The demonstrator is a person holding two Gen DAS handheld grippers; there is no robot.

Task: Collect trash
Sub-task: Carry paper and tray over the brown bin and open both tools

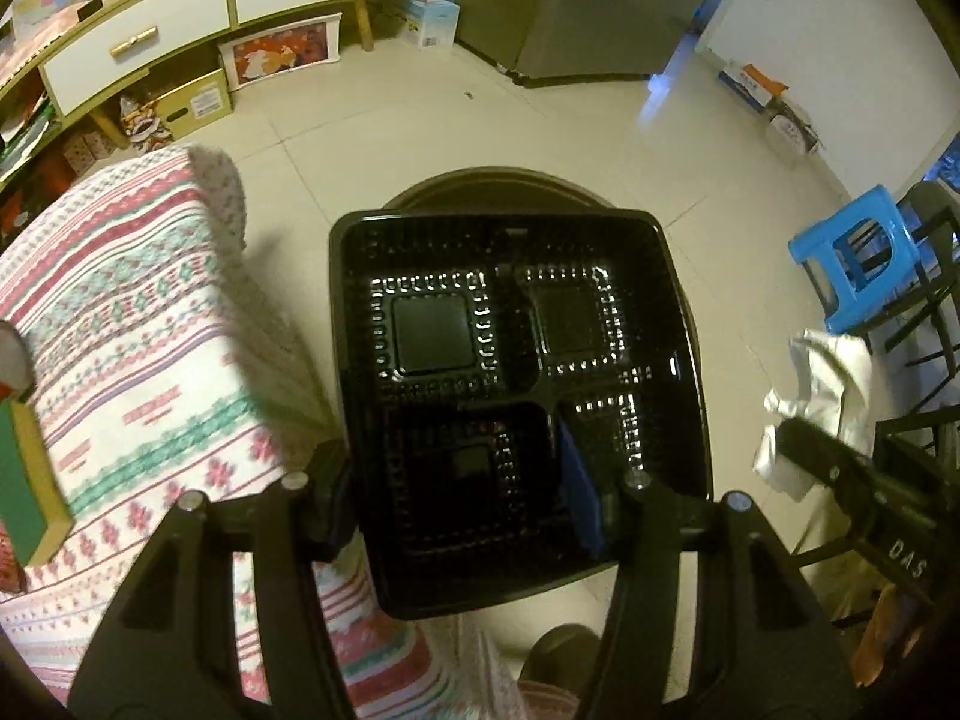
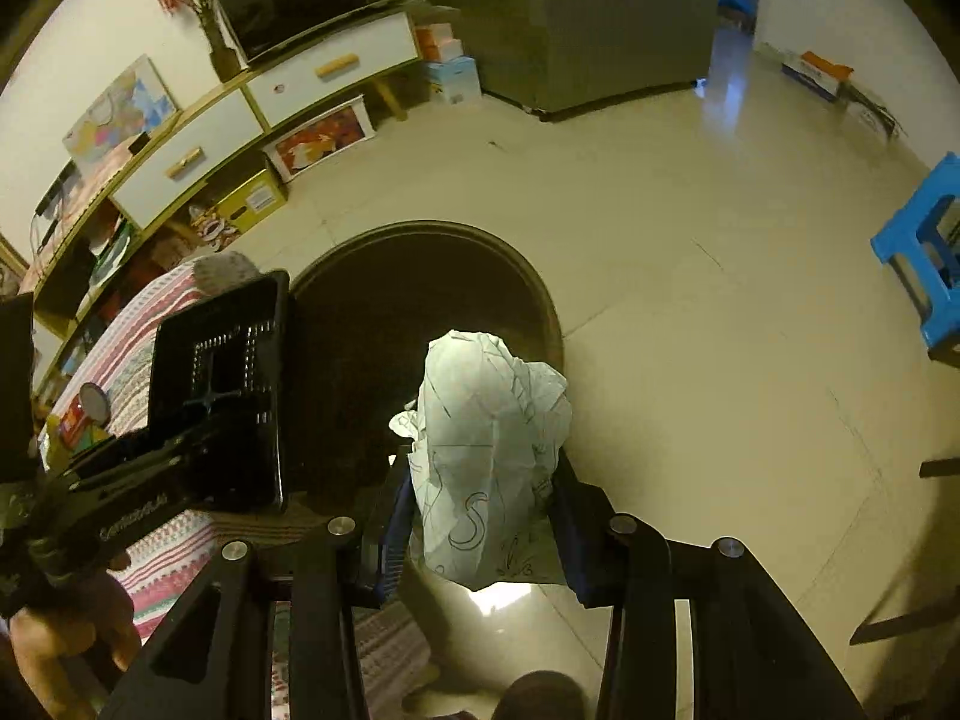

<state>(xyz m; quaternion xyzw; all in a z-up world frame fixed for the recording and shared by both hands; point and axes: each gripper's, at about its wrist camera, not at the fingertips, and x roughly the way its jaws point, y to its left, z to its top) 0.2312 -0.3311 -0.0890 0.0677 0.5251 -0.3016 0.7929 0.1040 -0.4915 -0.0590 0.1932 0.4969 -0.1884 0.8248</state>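
The left gripper (image 1: 474, 483) holds a black plastic meal tray (image 1: 510, 360) by its near edge, one of its fingers (image 1: 579, 480) inside a compartment and the other outside the tray's wall, so the fingers are clamped on that glossy wall. The tray is a thin, rigid moulding with rounded corners, divided into square compartments whose floors are ringed with small ribbed dimples that catch the light. It hangs over the round, dark mouth of a trash bin (image 1: 498, 180) standing on the pale, smooth tiled floor (image 1: 600, 138). Just to the tray's left is the table (image 1: 120, 312), covered in a soft woven-looking cloth with pink, teal and white bands of geometric pattern, its corner draping down. In the right wrist view the right gripper (image 2: 483, 522) has its fingers closed narrowly on a crumpled sheet of paper (image 2: 489, 444), white and thin, creased into sharp folds and marked with dark pen lines and curls; blue ribbed padding shows on the fingers (image 2: 396, 540) where they press its sides. The paper sits over the near rim of the trash bin (image 2: 420, 300), whose inside is dark. The same tray (image 2: 228, 384) appears at the left, tilted on edge beside the bin's opening. A blue plastic stool (image 1: 858, 258) with squared openings stands well apart on the floor.
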